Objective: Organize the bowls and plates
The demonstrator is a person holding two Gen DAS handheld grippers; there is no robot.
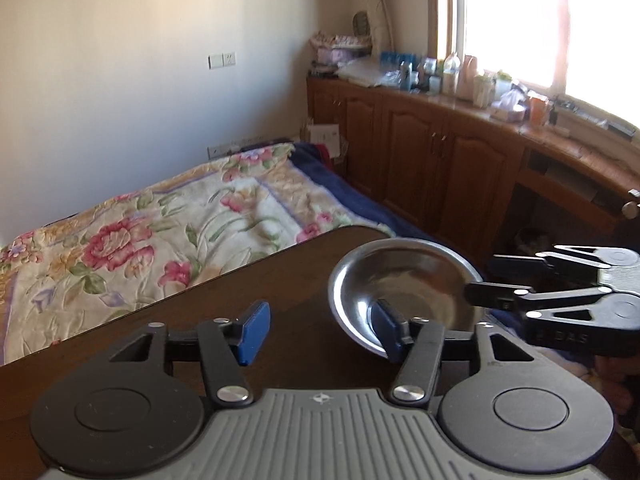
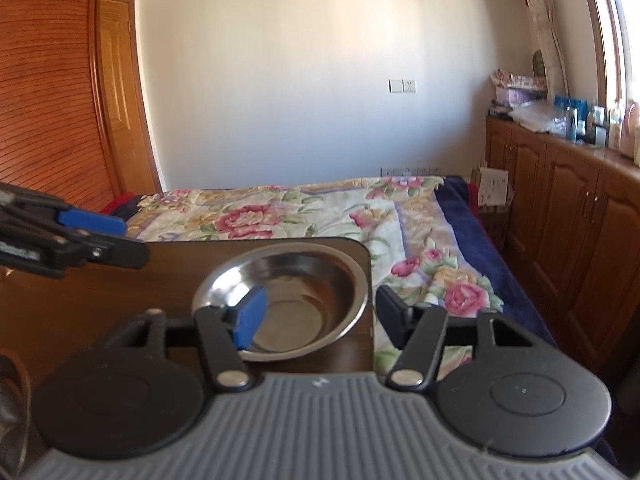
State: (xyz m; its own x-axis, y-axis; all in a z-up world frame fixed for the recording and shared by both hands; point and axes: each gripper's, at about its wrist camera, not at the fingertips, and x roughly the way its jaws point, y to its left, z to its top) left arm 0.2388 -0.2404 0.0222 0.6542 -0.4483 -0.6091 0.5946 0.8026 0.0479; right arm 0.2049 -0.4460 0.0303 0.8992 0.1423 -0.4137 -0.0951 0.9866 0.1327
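Note:
A shiny steel bowl (image 1: 404, 284) sits near the far right corner of a dark wooden table (image 1: 224, 320). My left gripper (image 1: 320, 330) is open above the table, its right pad in front of the bowl's near rim. The right gripper (image 1: 494, 278) comes in from the right, open, with one finger over the bowl's right rim. In the right wrist view the bowl (image 2: 292, 296) lies between the open fingers of my right gripper (image 2: 320, 316), the left pad inside the bowl. The left gripper (image 2: 116, 236) shows at the left, above the table (image 2: 100, 296).
A bed with a floral quilt (image 1: 168, 220) lies beyond the table. Wooden cabinets (image 1: 432, 152) with bottles and clutter on top run under the window at the right. A wooden wardrobe (image 2: 44, 88) stands at the left.

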